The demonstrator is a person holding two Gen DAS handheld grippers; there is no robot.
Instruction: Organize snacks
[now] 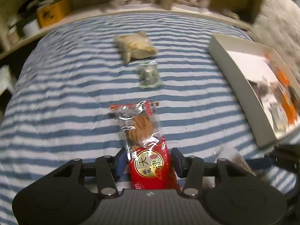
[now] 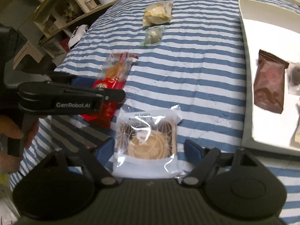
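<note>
The left claw [image 1: 148, 161] straddles the red-and-clear twisted-cracker packet [image 1: 144, 138] lying on the blue-and-white striped bed cover [image 1: 56, 97], blue pads set apart, gripping nothing. The right claw [image 2: 150, 148] brackets the clear packet with a round pale cake [image 2: 148, 142], also apart. Best to close on each packet's firm middle, lift level, and carry both to the white cardboard tray [image 2: 247, 75].
</note>
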